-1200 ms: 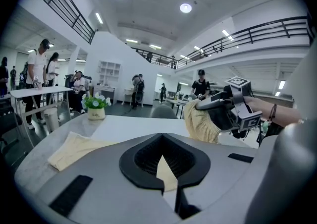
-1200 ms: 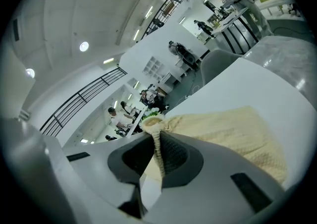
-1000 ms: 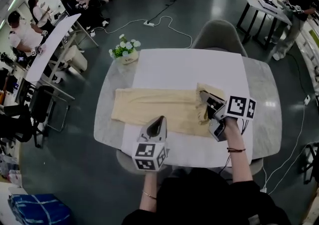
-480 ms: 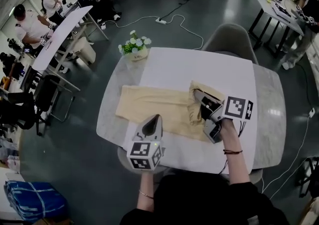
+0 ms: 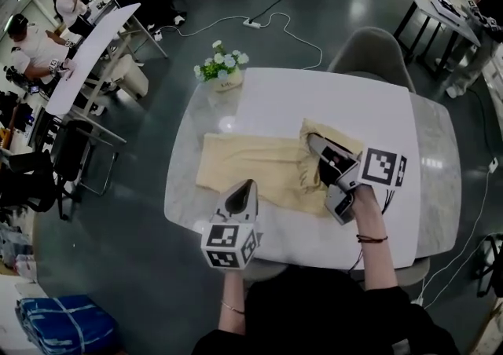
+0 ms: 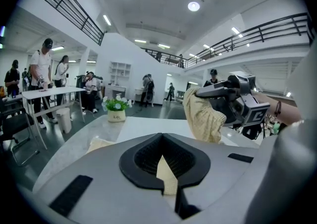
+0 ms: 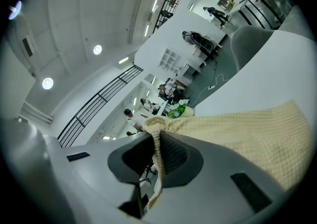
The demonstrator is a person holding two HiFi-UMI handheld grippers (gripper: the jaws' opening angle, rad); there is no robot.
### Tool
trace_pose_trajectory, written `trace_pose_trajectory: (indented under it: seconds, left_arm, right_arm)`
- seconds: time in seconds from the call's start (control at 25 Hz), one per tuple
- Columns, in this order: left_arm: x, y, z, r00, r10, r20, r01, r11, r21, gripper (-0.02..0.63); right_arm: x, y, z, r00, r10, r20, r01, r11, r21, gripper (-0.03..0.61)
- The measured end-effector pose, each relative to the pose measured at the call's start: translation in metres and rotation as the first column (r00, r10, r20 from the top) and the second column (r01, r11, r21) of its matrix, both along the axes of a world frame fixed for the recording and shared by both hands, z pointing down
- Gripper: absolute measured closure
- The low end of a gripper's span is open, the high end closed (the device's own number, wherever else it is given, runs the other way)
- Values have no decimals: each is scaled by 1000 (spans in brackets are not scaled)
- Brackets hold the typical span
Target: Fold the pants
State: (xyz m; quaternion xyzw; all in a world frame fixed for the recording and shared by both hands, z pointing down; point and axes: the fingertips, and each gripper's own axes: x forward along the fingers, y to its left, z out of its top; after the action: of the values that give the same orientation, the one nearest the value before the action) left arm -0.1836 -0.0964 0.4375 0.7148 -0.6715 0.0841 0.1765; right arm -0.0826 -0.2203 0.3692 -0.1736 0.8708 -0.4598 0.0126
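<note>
Head view: cream pants (image 5: pixel 251 173) lie flat across the middle of the white table (image 5: pixel 314 98). The right gripper (image 5: pixel 321 151) pinches their right end, lifted above the table, and the left gripper (image 5: pixel 240 195) nips their near edge. Uneven pulling could skew the fold, or the thin fabric could slip free.
</note>
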Motion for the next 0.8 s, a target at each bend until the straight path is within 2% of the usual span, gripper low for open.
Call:
trace_pose_trajectory:
  seconds: [0.16, 0.56, 0.6, 0.72, 0.8]
  left_arm:
    - [-30, 0, 6, 999, 40, -12, -41, 999, -19, 606]
    - [-93, 13, 22, 997, 74, -30, -75, 996, -44, 606]
    - [-99, 14, 24, 997, 74, -32, -76, 996, -46, 606]
    - [-115, 17, 27, 996, 77, -37, -79, 996, -50, 606]
    - [-124, 18, 29, 996, 77, -39, -79, 995, -53, 606]
  right_arm:
    - [-39, 8, -11, 996, -3, 91, 4, 1000, -6, 538]
    - [-107, 20, 1, 997, 26, 78, -24, 999, -28, 538]
    - [-111, 21, 5, 998, 33, 58, -31, 999, -30, 538]
    - [-113, 18, 31, 989, 95, -111, -100, 994, -42, 538]
    - [-125, 20, 36, 989, 92, -112, -99, 994, -55, 538]
